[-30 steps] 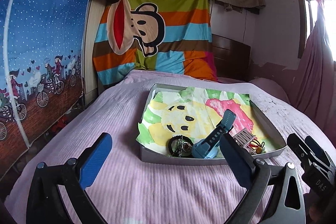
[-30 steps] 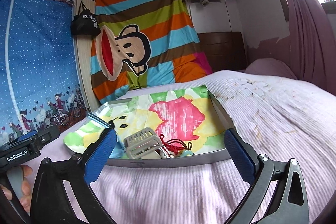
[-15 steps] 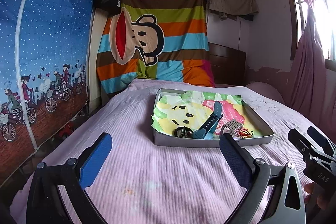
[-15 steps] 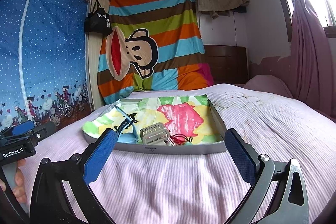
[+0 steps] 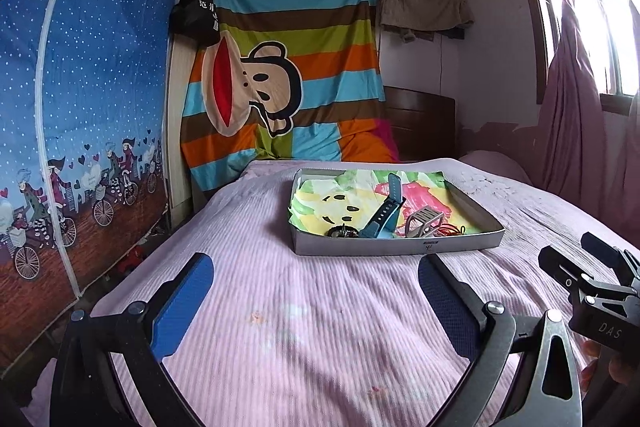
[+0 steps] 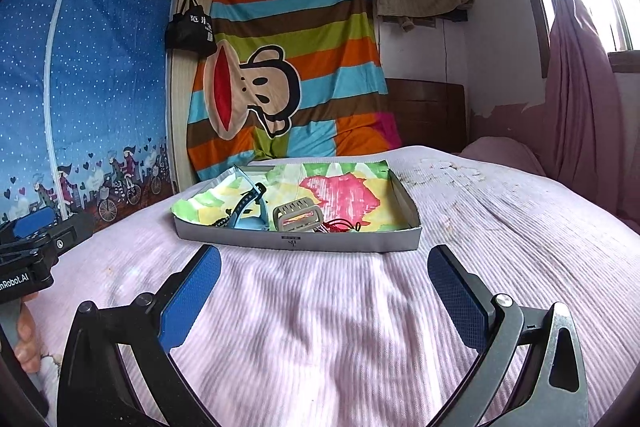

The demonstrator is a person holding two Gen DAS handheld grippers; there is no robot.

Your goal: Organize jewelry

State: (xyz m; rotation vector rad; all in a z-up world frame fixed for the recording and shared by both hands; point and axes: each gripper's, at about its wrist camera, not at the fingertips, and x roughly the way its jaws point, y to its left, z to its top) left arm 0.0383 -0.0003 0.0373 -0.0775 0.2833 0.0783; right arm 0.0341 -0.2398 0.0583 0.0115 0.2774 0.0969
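A shallow grey tray (image 5: 396,247) (image 6: 296,242) lined with a colourful cloth rests on the pink bed. Along its near edge lie a blue watch (image 5: 382,217) (image 6: 244,207), a dark beaded bracelet (image 5: 342,231), a grey strap-like clip (image 5: 422,221) (image 6: 298,218) and a red cord piece (image 5: 452,229) (image 6: 340,225). My left gripper (image 5: 316,291) is open over bare bedding, well short of the tray, with nothing between its fingers. My right gripper (image 6: 324,287) is also open and empty, a little short of the tray's front wall.
The pink ribbed bedspread (image 5: 300,327) fills the foreground. A blue printed wardrobe (image 5: 80,107) stands on the left, beyond the bed's edge. A striped monkey cloth (image 5: 288,87) hangs behind, and a pink curtain (image 5: 572,131) hangs at the right. A hand (image 6: 24,343) holds the other gripper's handle.
Both grippers have drawn back from the tray, which now looks smaller and farther away. Both stayed open and empty. The items in the tray have not moved.
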